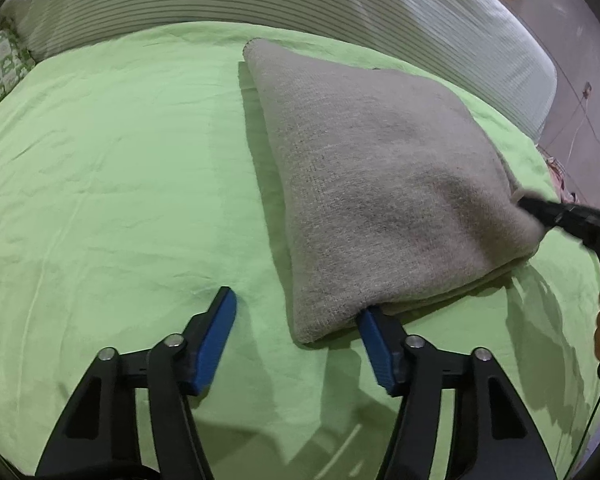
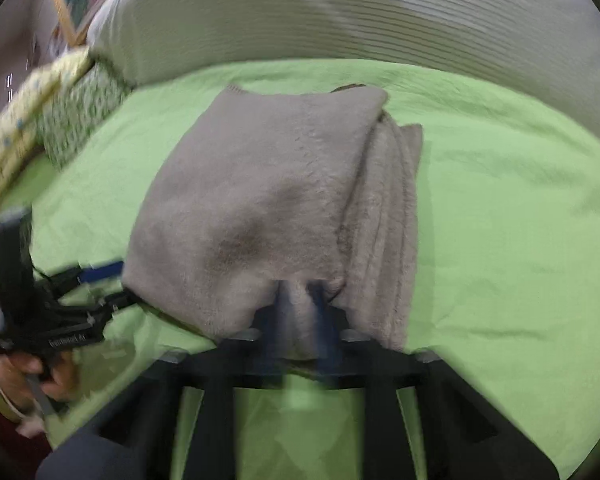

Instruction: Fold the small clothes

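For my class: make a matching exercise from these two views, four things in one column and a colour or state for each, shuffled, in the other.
Things:
1. bedsheet
2. folded garment
3. left gripper
4. right gripper

Colour or state:
A. jaws shut on the cloth's near edge
B. grey, fuzzy knit
C. light green
D. jaws apart, one finger under a corner of the cloth

Pairs: 1-C, 2-B, 3-D, 4-A
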`<control>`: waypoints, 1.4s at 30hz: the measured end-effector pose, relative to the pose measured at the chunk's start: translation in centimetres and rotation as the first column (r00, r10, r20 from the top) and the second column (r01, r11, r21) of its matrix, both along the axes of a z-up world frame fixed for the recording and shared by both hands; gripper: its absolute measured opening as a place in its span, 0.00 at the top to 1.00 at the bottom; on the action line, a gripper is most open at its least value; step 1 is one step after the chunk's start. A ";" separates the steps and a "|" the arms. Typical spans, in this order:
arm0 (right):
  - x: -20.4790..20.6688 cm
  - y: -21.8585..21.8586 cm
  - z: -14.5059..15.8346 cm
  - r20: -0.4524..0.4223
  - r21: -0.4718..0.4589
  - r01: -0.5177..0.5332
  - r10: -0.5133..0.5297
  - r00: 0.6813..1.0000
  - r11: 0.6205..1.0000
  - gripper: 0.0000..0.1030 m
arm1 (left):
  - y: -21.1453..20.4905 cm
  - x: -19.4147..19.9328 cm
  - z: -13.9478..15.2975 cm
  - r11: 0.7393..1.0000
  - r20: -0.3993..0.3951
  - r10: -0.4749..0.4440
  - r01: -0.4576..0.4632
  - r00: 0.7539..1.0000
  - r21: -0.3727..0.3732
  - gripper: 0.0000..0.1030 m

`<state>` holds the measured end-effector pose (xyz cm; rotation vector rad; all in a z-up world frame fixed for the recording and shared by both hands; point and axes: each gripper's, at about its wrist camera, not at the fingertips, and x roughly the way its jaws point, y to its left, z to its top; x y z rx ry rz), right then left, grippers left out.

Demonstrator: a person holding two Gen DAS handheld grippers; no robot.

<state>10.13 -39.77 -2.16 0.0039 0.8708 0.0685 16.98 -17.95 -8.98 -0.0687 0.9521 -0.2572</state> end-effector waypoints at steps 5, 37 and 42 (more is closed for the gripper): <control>-4.0 -3.4 3.6 0.186 0.111 0.105 -0.124 0.975 0.988 0.92 | -0.4 0.0 -0.2 1.000 0.001 -0.007 0.007 1.000 0.022 0.44; 1.0 -5.3 0.5 0.140 0.319 0.226 -0.281 0.949 0.920 0.28 | 4.1 4.2 3.4 0.929 -0.123 -0.007 -0.039 0.992 -0.368 0.24; 3.1 -6.7 -0.2 0.113 0.338 0.228 -0.280 0.953 0.913 0.28 | 2.5 8.1 2.9 0.929 -0.131 0.005 -0.053 0.991 -0.365 0.21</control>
